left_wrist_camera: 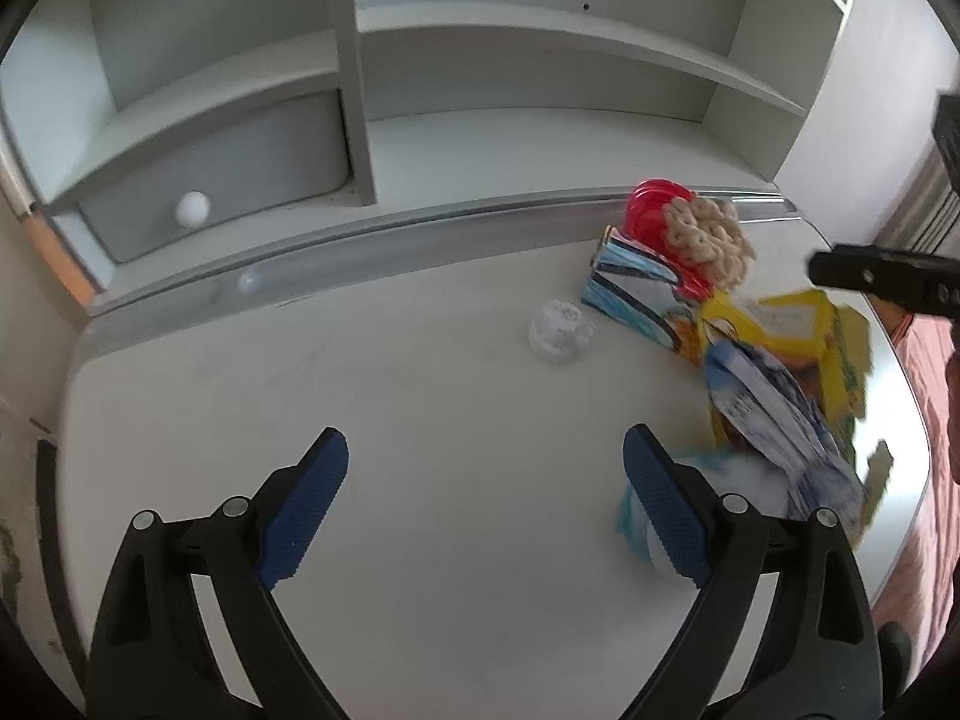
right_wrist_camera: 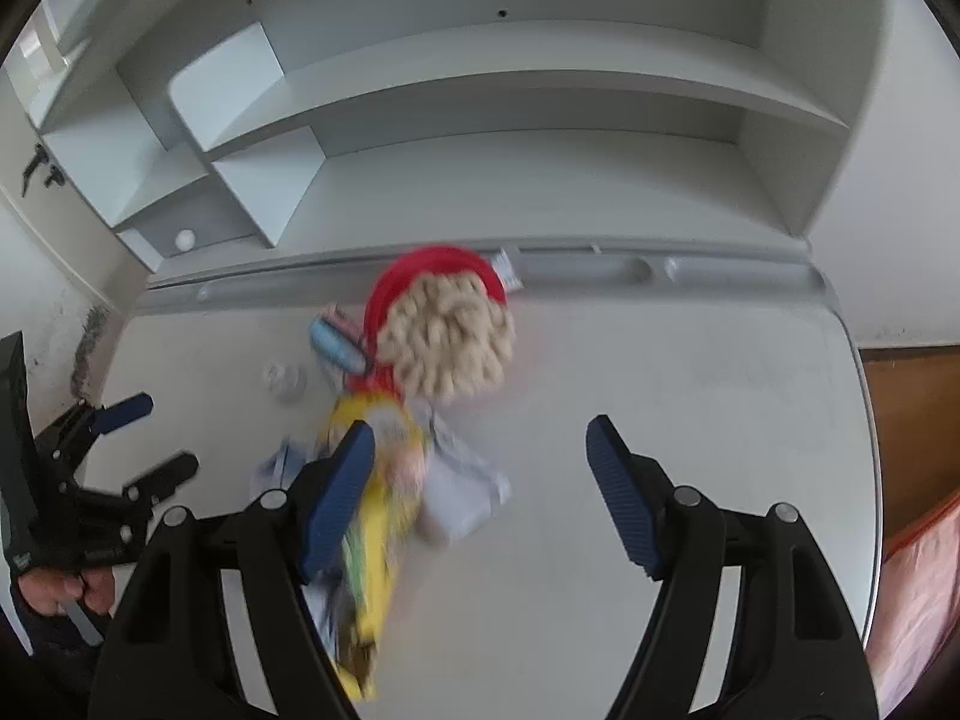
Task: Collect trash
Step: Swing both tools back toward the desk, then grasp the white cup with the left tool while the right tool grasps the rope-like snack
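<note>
Hovering over the white table (left_wrist_camera: 420,420), both tongs are spread apart and carry nothing: the left tongs (left_wrist_camera: 485,501) above bare surface, the right tongs (right_wrist_camera: 480,495) over the litter. The trash sits in one heap toward the table's back edge: a yellow wrapper (right_wrist_camera: 375,480), a blue-and-white packet (left_wrist_camera: 774,420), a crumpled white scrap (left_wrist_camera: 558,330), beside a red dish (right_wrist_camera: 432,267) holding a cream rope bundle (right_wrist_camera: 450,339). Judged from this, collection is only at the approach; next, one pair of tongs should descend on a wrapper and pinch it.

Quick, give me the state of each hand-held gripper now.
Left hand-held gripper: open, holding nothing.
Right hand-held gripper: open, holding nothing.
</note>
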